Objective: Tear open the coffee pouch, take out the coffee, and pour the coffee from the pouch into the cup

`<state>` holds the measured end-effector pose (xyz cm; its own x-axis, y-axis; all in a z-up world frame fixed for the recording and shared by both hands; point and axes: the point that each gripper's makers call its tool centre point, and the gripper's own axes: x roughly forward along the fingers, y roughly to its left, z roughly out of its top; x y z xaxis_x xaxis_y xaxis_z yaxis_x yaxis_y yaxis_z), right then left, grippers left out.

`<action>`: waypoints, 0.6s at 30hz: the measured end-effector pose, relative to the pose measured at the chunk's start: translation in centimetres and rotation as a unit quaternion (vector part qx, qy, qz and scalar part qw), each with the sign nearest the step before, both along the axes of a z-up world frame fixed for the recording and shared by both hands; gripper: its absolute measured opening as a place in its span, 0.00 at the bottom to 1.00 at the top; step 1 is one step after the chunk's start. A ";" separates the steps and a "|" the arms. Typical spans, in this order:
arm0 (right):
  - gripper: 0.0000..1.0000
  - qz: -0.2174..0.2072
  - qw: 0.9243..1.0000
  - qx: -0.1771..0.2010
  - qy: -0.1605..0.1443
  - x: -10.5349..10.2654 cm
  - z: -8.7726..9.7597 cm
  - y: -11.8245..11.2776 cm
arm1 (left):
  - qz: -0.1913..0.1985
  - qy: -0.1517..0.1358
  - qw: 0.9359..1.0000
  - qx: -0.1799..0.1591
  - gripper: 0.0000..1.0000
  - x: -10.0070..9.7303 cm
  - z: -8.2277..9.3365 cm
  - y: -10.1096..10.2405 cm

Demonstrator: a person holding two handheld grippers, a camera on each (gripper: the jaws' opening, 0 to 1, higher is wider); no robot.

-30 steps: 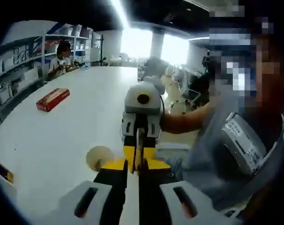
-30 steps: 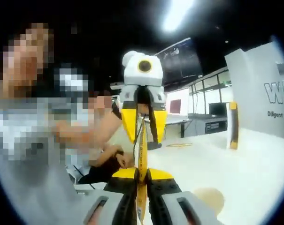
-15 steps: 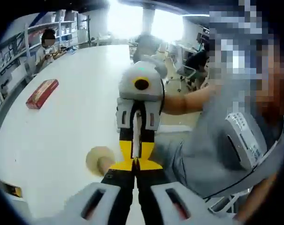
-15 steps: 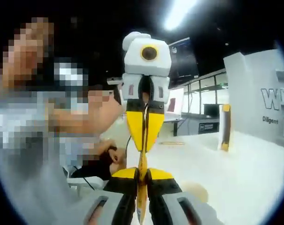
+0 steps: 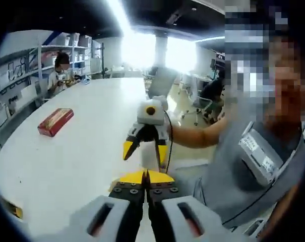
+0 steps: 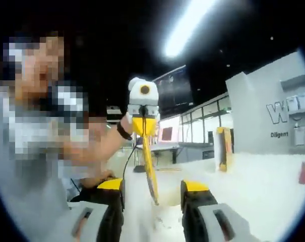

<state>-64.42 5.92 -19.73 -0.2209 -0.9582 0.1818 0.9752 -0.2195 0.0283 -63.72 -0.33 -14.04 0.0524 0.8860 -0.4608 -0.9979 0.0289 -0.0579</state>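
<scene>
Left gripper – jaws pressed together on the edge of the yellow coffee pouch, which hangs from it above the white table. Right gripper – jaws spread wide, holding nothing, one on either side of the pouch's lower end without touching it. A red box lies on the table, well apart, near shelves at the room's edge

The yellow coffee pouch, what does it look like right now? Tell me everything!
The coffee pouch is a long, thin yellow stick that looks like glossy foil. It hangs edge-on from the left gripper, whose jaws are shut on its top end. Its lower end dangles free between the open jaws of the right gripper, above the white table.
</scene>
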 end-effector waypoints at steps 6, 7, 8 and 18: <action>0.35 0.000 0.996 -0.088 -0.007 -0.4 1.2 0.5 | -0.012 -0.034 0.989 0.142 0.03 0.0 0.9 0.8; 0.31 0.008 0.995 -0.103 -0.010 -0.2 1.6 0.5 | -0.007 -0.050 0.987 0.153 0.03 -0.4 0.6 0.8; 0.28 0.013 0.993 -0.118 -0.014 -0.1 2.0 0.4 | 0.000 -0.052 0.986 0.155 0.03 -0.8 0.1 0.6; 0.25 0.008 0.991 -0.132 -0.032 -1.4 0.8 -0.8 | 0.022 -0.108 0.962 0.249 0.03 -3.4 -1.8 -0.2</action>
<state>-65.80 5.08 -18.91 -0.2258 -0.8825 0.4127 0.9728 -0.1817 0.1438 -67.07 -0.52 -15.89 0.0564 0.9977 0.0379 -0.9652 0.0642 -0.2535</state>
